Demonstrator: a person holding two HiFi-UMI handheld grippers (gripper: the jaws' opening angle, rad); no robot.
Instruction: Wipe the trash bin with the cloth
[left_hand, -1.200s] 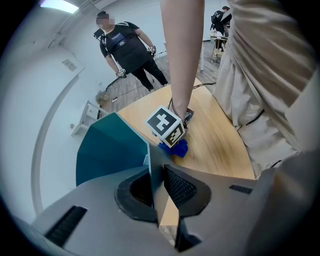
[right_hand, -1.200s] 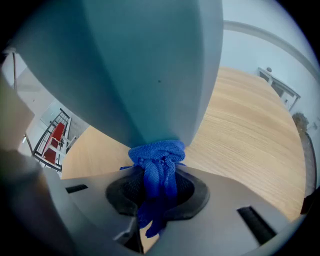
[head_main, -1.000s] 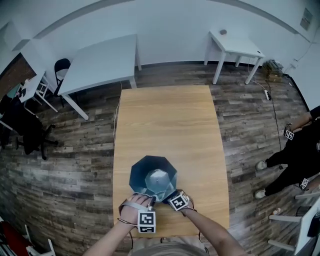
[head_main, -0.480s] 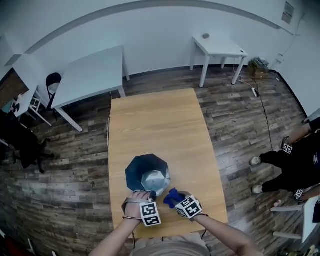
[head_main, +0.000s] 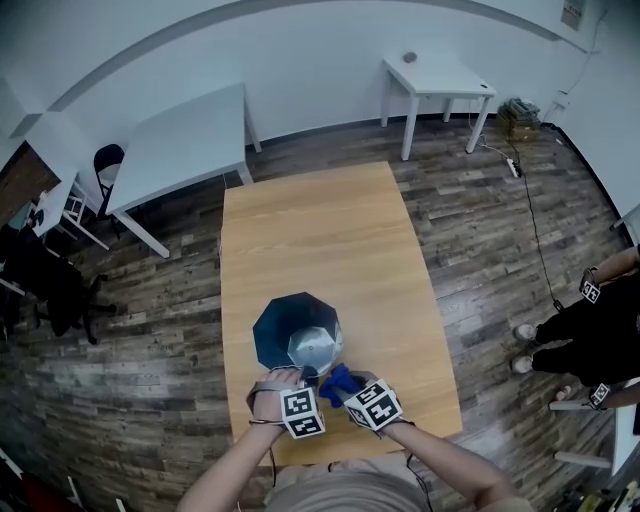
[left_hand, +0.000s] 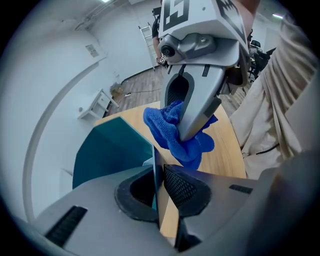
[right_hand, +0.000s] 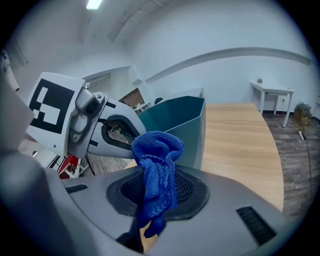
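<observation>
Our left gripper (left_hand: 159, 186) is pinched shut on the thin near wall of the teal trash bin (head_main: 278, 332), bracing it. Our right gripper (right_hand: 156, 195) is closed on the blue cloth (right_hand: 159, 150), which bunches up out of its jaws just beside the bin's near outer wall; whether it touches, we can't tell. The bin stands upright at the near end of the wooden tabletop (head_main: 320, 225), mouth open towards us.

We judge we're between strokes, cloth poised at the rim; next it needs pressing against a wall and dragging along, with the left gripper stopping the bin sliding or tipping. That left gripper crowds the near rim, so the cloth must work around it; nothing else on the tabletop blocks us. A large white table (head_main: 190, 135), a small white table (head_main: 437, 75) and a dark chair (head_main: 108, 160) stand well apart; a person (head_main: 600, 330) is at the right edge.
</observation>
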